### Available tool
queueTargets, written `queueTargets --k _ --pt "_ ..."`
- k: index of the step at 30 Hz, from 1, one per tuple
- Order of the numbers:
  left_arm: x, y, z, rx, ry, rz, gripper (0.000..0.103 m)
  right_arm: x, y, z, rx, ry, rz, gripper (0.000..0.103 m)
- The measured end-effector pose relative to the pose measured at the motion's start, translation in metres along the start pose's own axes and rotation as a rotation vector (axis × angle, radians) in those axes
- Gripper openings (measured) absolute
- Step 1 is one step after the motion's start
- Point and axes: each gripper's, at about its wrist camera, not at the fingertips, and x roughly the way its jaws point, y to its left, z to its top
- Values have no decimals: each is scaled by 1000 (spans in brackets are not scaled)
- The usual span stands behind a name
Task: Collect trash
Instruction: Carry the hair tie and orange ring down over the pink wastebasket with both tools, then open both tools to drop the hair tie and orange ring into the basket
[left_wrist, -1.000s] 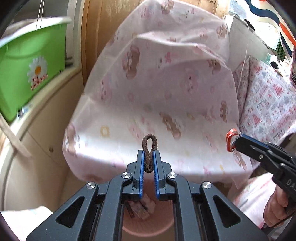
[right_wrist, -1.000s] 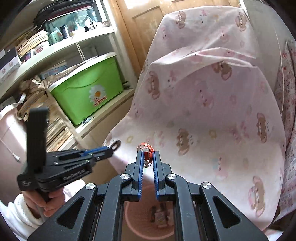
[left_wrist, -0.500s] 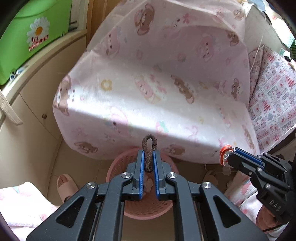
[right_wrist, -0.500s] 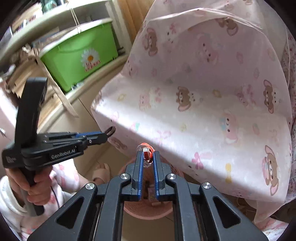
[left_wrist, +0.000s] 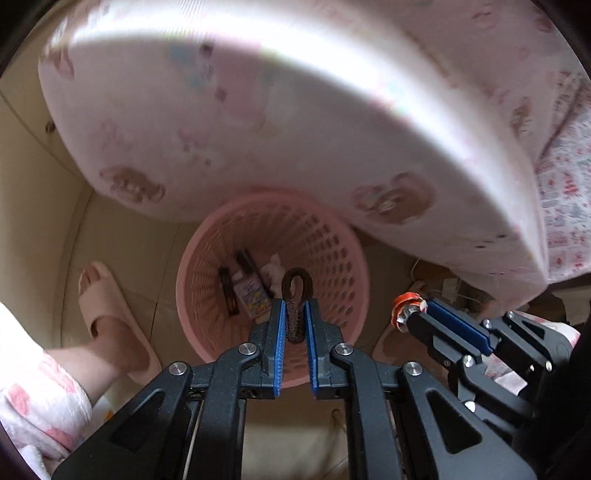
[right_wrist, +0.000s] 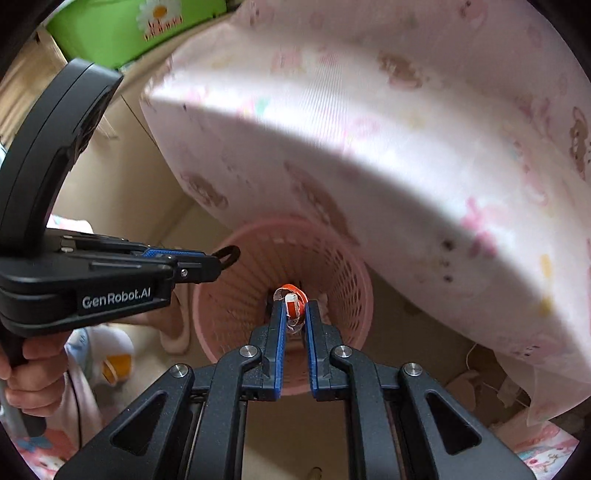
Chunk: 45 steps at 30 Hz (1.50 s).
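Two closed grippers, left gripper clamped on a brown hair tie and right gripper on an orange-and-white scrap, have been lowered over the pink basket at lower centre, ready for release.

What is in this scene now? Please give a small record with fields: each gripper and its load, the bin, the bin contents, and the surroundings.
left gripper: shut on a brown hair tie, above the bin
right gripper: shut on an orange-and-white scrap, above the bin
bin: pink basket on the floor, partly under a pink bear-print cover
bin contents: small packets
surroundings: slippered foot beside the basket
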Motion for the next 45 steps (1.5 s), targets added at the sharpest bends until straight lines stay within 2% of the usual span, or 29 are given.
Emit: queueTargets --k 4,10,12,20,22,25,30,33,35,38,43,45 --pt "21 15 -2 -83 89 -11 9 14 4 -2 -40 34 -38 11" --pt "39 26 -3 -136 151 16 9 30 4 -4 -28 77 -43 11" --pt "43 26 -4 -132 158 2 9 33 7 -5 -42 84 -51 11" --pt "43 28 -5 -128 150 21 30 39 16 -2 -76 100 -84 12" --pt "42 30 -4 -141 145 26 31 43 17 -4 -73 110 -88 13" --pt "40 32 -3 -158 143 5 40 46 15 -6 -60 127 -80 18" --pt "33 31 -2 -123 113 64 46 43 13 -4 -49 118 -78 24" --pt "22 30 0 -119 75 74 57 32 9 -3 -31 98 -65 26" --pt "13 27 1 -98 41 104 68 25 7 -2 -20 75 -58 37" --pt "-4 20 3 -36 -21 163 73 13 5 0 -10 26 -65 52" --pt "-40 8 2 51 -177 221 76 -15 -3 3 41 -48 -83 53" --pt "-61 3 2 72 -275 258 83 -33 -6 2 62 -124 -136 53"
